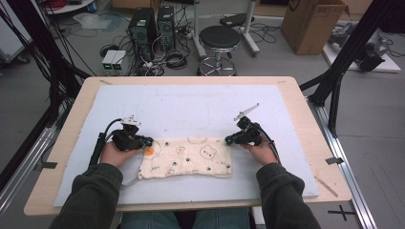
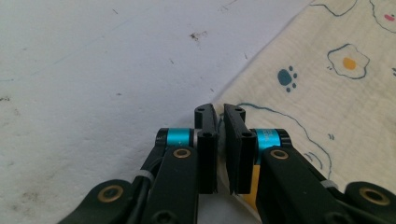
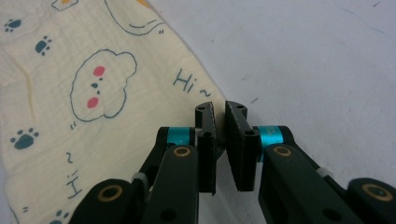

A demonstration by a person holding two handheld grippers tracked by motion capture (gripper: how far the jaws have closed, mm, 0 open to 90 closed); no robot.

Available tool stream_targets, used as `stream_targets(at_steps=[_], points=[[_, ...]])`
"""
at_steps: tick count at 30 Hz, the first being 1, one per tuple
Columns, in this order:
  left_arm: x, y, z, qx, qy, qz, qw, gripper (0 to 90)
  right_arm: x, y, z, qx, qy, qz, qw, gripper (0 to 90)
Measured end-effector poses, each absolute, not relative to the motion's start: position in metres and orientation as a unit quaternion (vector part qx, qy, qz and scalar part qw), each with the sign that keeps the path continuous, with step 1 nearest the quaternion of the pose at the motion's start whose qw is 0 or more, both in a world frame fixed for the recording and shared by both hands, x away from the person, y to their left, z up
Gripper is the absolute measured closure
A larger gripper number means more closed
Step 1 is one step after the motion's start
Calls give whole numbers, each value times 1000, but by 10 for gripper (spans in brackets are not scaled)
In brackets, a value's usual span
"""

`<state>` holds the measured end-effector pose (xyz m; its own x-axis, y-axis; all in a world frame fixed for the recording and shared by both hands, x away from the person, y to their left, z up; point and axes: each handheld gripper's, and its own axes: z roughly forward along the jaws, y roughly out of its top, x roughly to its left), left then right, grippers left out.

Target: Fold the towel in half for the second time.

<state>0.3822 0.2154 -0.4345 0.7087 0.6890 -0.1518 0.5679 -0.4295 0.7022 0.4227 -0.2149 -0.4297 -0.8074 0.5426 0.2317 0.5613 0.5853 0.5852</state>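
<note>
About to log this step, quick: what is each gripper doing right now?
Left gripper: jaws shut on the corner of the cloth.
Right gripper: jaws shut on the cloth's other far corner.

The cloth (image 1: 186, 157) is cream, printed with fried eggs, dark blue paw prints and pink-cheeked bear faces. Each black tool (image 2: 219, 116) carries turquoise bands, over a white mat (image 1: 191, 105) on the pale wooden tabletop (image 1: 76, 114)
</note>
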Motion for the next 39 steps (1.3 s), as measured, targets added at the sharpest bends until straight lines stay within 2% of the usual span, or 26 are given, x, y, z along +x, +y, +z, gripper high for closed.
stream_targets(at_steps=[23,39], points=[[372,225,-417,828,367,90,415,846,416,-225,-414,-299,-874,-383,20,847],[352,222,-405,830,341,113,427,845,397,-226,-398,-270,-874,-404,0,846]])
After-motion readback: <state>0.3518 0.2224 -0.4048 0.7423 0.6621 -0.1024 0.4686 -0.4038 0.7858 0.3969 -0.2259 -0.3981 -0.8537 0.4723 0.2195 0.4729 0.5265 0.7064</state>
